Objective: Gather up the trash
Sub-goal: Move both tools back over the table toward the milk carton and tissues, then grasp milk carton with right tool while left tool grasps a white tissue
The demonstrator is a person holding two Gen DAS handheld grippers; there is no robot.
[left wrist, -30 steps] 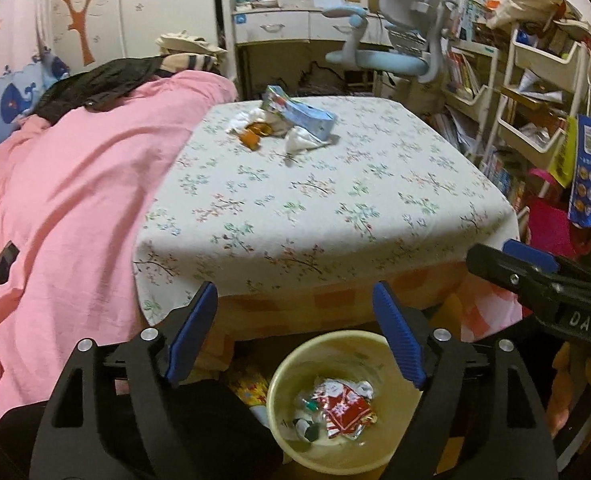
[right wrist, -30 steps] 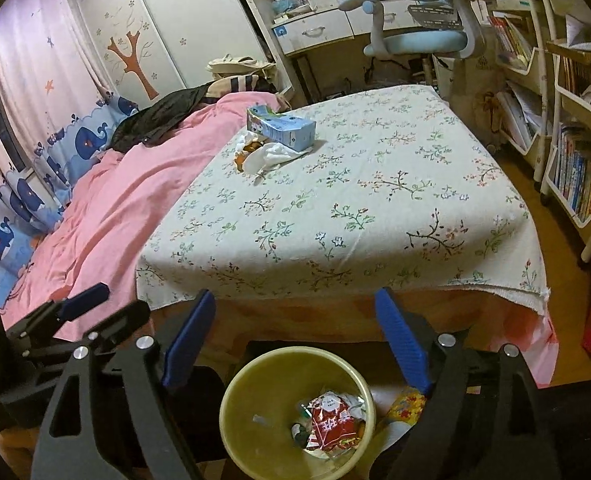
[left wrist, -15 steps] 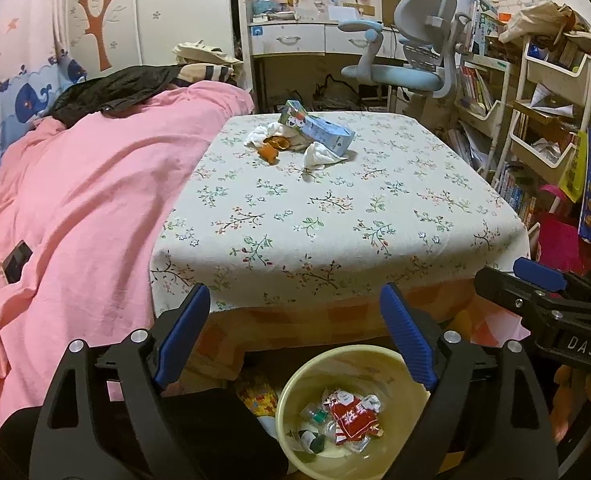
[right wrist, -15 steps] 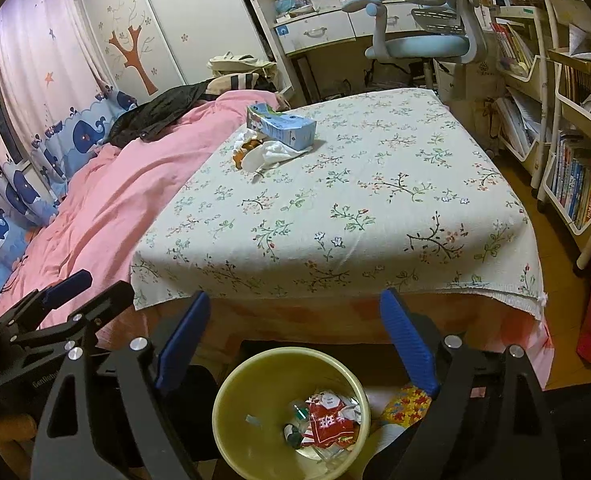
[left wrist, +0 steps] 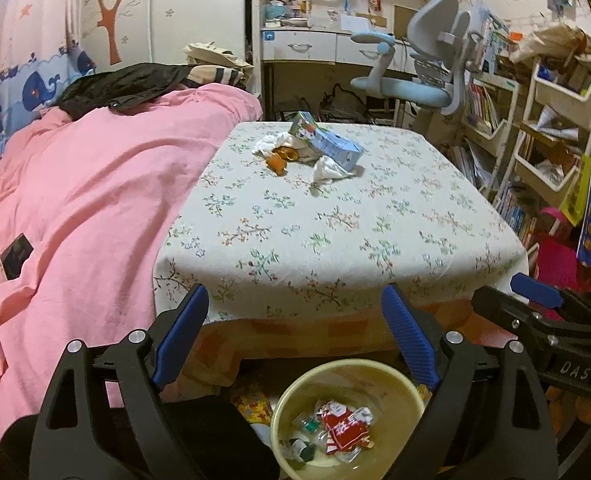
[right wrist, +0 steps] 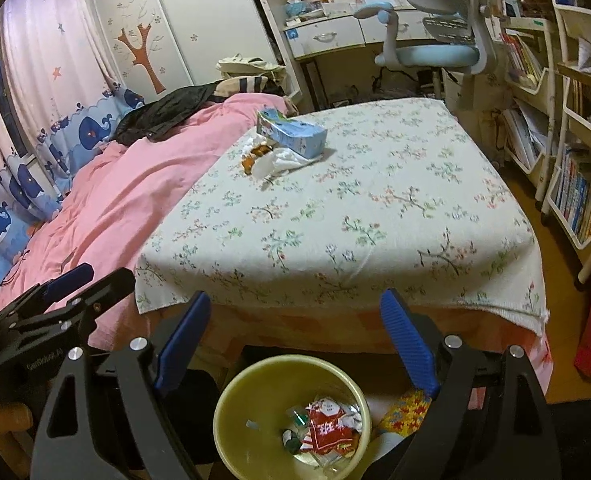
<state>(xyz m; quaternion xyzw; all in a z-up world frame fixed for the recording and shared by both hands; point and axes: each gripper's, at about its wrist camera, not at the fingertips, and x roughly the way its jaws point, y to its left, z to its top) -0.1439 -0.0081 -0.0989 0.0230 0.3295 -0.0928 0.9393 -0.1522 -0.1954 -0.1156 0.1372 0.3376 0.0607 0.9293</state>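
A yellow bin (left wrist: 349, 420) stands on the floor before the table, with a red wrapper (left wrist: 345, 424) and small scraps inside; it also shows in the right wrist view (right wrist: 291, 416). On the table's far side lie a blue carton (left wrist: 327, 144), crumpled white tissues (left wrist: 329, 170) and an orange peel (left wrist: 279, 158). In the right wrist view the carton (right wrist: 291, 132) lies over the tissues (right wrist: 283, 160). My left gripper (left wrist: 295, 336) is open and empty above the bin. My right gripper (right wrist: 295, 336) is open and empty too, beside the left one.
The table (left wrist: 335, 220) has a floral cloth. A bed with a pink blanket (left wrist: 75, 200) lies to its left, a phone (left wrist: 15, 256) on it. Shelves (left wrist: 535, 152) stand at the right. A desk chair (left wrist: 423, 68) is behind the table.
Both grippers have risen and pulled back a little, so the table looks lower and farther. Both stayed open and empty. The trash on the table has not moved.
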